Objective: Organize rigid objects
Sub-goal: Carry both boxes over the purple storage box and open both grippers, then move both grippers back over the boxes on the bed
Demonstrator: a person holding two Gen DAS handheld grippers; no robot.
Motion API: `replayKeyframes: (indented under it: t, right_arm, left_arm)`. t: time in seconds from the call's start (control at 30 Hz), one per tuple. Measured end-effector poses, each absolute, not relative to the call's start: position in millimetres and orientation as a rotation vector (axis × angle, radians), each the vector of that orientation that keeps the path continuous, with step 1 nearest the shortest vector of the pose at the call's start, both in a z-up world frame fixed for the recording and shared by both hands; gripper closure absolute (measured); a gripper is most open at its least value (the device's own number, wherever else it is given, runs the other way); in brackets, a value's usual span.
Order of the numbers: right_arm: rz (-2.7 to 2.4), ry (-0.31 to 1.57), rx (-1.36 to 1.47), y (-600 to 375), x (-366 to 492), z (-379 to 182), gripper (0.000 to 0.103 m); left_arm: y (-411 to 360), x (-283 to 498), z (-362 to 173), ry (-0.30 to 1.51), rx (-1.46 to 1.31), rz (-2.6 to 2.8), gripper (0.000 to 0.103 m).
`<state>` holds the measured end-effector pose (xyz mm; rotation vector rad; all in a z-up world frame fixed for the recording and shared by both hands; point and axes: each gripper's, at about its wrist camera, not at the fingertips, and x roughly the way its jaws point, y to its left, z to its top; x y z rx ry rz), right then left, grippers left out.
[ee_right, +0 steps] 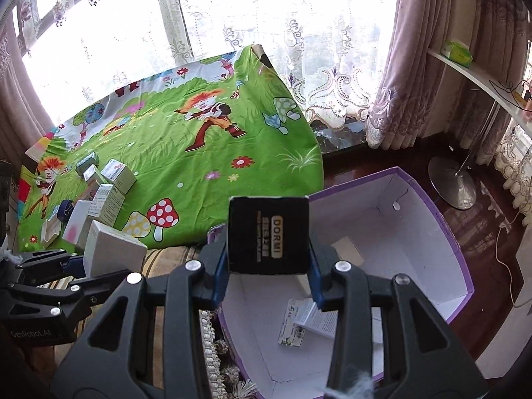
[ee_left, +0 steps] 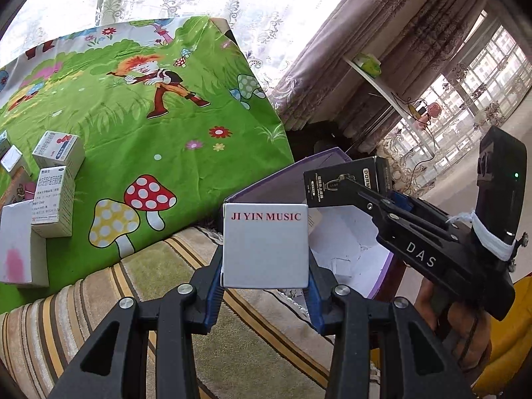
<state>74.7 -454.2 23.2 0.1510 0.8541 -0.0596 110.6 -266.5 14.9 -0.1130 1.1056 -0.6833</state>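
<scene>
My left gripper [ee_left: 266, 279] is shut on a white box [ee_left: 265, 244] printed "JI YIN MUSIC", held above the striped rug beside a purple-edged white container [ee_left: 345, 249]. My right gripper [ee_right: 268, 272] is shut on a black box [ee_right: 268, 234] marked "DORMI", held over the near left corner of the same container [ee_right: 432, 249]. The right gripper with its black box [ee_left: 345, 181] also shows in the left wrist view, over the container. The left gripper's white box [ee_right: 113, 252] shows at left in the right wrist view.
Several white medicine boxes [ee_left: 55, 199] lie on the green cartoon cloth [ee_left: 159, 139] at left, also seen in the right wrist view [ee_right: 106, 196]. A printed box [ee_right: 309, 322] lies inside the container. A lamp base [ee_right: 452, 183] stands on the dark floor. Curtains hang behind.
</scene>
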Motion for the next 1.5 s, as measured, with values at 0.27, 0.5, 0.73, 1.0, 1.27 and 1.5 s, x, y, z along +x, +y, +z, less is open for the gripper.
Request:
replayKeyframes:
  t: [0.27,0.5,0.73,1.0,1.27,1.5]
  right_arm:
    - [-0.077,0.838,0.168,-466.8,68.6,30.2,0.059]
    - [-0.089,0.811,0.173,-471.3,63.4,37.4,0.028]
    - [-0.104,0.675,0.195,-475.9,48.8,64.6,0.018]
    - [-0.243,0.358,0.099,-460.1,18.8,111.1,0.000]
    - [-0.096,0.306,0.099,-436.3,20.7,131.9,0.000]
    - [0.020,0.320,0.047,-396.0,27.1,140.2,0.000]
  left_arm:
    - [-298.4,107.5,17.4,1.095,-0.072,-0.762,0.059]
    - [-303.1,108.6,21.5,1.079,-0.080,-0.779,0.045]
    - [-288.6,100.5,53.9,0.911,-0.056,-0.663,0.045]
    - [-268.4,64.9,101.2,0.458,0.077,-0.506,0.026]
    - [-227.1,74.6,114.2,0.460,0.047,-0.449,0.022]
    - [-154.3,96.1,113.9,0.496,-0.089,-0.362,0.022]
